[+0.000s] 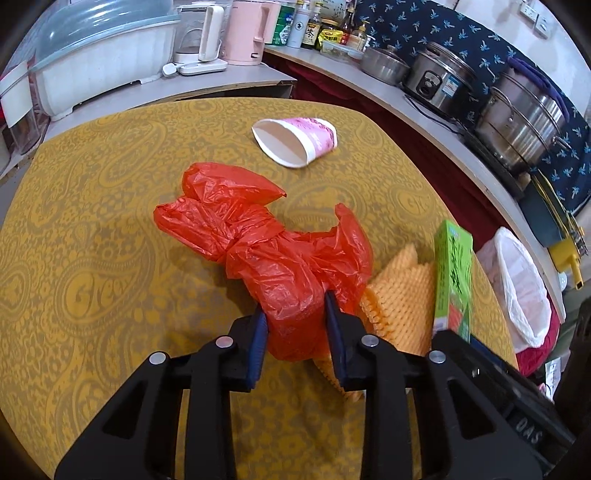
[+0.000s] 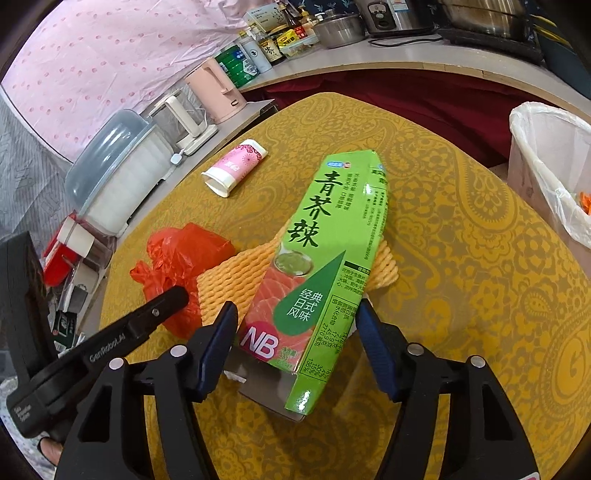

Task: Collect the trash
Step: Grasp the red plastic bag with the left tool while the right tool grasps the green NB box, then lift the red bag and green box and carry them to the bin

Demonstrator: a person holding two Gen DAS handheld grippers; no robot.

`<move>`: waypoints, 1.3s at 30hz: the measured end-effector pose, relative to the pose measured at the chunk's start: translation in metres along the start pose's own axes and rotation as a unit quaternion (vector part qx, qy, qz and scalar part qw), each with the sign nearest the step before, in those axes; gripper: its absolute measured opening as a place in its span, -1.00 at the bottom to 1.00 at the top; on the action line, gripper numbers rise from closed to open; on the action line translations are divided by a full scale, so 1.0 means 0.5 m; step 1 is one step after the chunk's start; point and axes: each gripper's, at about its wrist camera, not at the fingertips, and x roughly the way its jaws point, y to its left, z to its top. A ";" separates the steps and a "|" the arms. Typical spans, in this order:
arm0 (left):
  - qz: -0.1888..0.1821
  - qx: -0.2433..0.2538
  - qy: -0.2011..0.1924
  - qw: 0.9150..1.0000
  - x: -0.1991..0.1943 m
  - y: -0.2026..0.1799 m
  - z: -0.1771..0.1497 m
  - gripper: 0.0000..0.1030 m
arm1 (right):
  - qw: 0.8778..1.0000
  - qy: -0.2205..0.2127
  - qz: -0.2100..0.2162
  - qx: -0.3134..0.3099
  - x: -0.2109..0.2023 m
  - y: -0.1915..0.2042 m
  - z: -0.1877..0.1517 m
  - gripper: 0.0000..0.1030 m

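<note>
A crumpled red plastic bag [image 1: 258,236] lies on the yellow patterned table [image 1: 92,258]. My left gripper [image 1: 295,314] has its fingers on either side of the bag's near end, closing on it. A green carton [image 2: 317,277] lies across an orange foam net [image 2: 236,280]. My right gripper [image 2: 295,321] is open, with its fingers on either side of the carton's near end. A pink paper cup [image 1: 295,142] lies on its side farther back; it also shows in the right wrist view [image 2: 236,168]. The bag also shows in the right wrist view [image 2: 181,266].
A white-lined bin [image 2: 554,173] stands off the table's right edge, also in the left wrist view [image 1: 517,288]. Counters behind hold kettles [image 1: 243,33], bottles, pots [image 1: 524,122] and a covered dish rack [image 1: 92,59].
</note>
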 end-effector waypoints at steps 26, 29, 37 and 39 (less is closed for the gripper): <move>0.007 -0.018 -0.035 0.999 -0.099 0.011 -0.032 -0.47 | 1.000 0.006 0.010 -0.018 -0.079 -0.040 -0.061 -0.56; 0.002 -0.019 -0.048 0.999 -0.121 0.011 -0.021 -0.47 | 1.000 0.009 0.017 -0.021 -0.082 -0.039 -0.064 -0.56; 0.000 -0.005 -0.039 0.999 -0.114 -0.009 -0.033 -0.47 | 0.998 0.029 0.046 -0.042 -0.075 0.007 -0.065 -0.56; -0.001 0.000 -0.032 0.999 -0.106 -0.015 -0.041 -0.47 | 0.997 0.031 0.051 -0.051 -0.072 0.026 -0.063 -0.56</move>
